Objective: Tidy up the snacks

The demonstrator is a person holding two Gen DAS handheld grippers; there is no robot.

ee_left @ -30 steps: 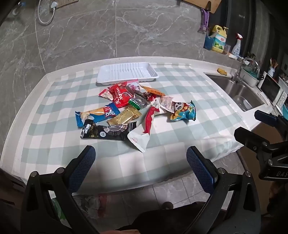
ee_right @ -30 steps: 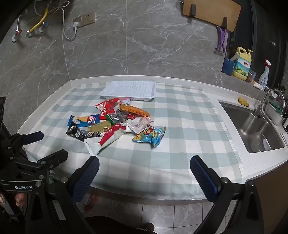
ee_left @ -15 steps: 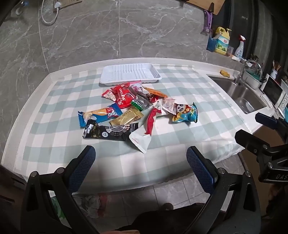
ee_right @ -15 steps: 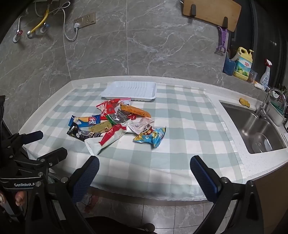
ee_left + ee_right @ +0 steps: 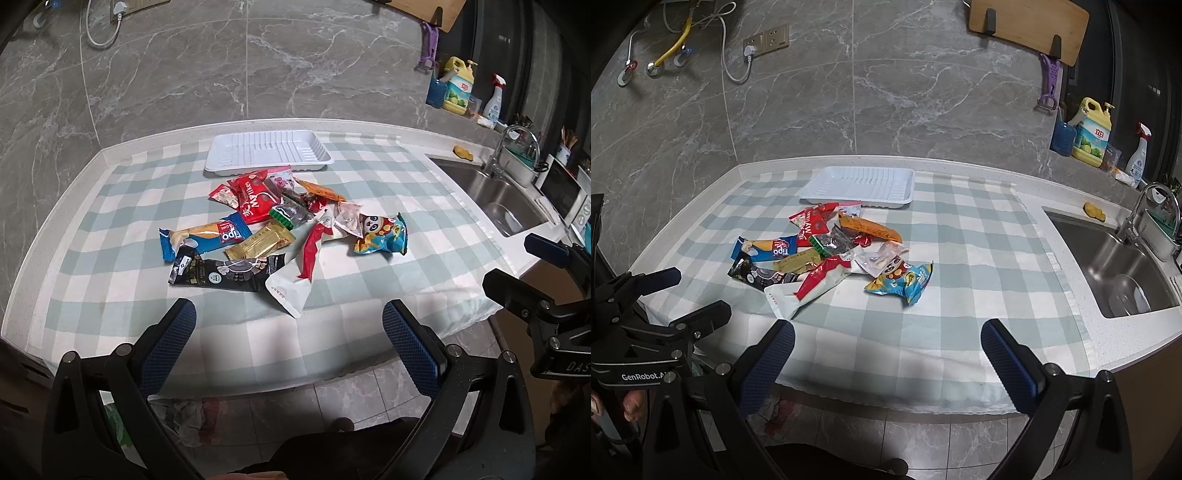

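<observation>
A pile of snack packets lies on the checked cloth: a blue Tipo bar (image 5: pixel 207 236), a black packet (image 5: pixel 221 275), a gold bar (image 5: pixel 260 242), a red bag (image 5: pixel 256 199), a white and red pouch (image 5: pixel 299 277) and a panda bag (image 5: pixel 382 236). The panda bag (image 5: pixel 901 282) and the pouch (image 5: pixel 809 286) also show in the right wrist view. An empty white tray (image 5: pixel 269 151) stands behind the pile, also in the right wrist view (image 5: pixel 858 184). My left gripper (image 5: pixel 290 332) and my right gripper (image 5: pixel 886 343) are both open and empty, held off the counter's front edge.
A steel sink (image 5: pixel 1115 269) with a tap (image 5: pixel 1145 206) is at the right. Detergent bottle (image 5: pixel 1091 129) and spray bottle (image 5: pixel 1137 155) stand by the wall. A sponge (image 5: pixel 1094 211) lies by the sink. A cutting board (image 5: pixel 1027 26) hangs above. The tiled floor (image 5: pixel 886 424) lies below the counter edge.
Both grippers have moved slightly closer to the counter and tilted, so the pile sits a little lower in view. The snacks and tray have not moved.
</observation>
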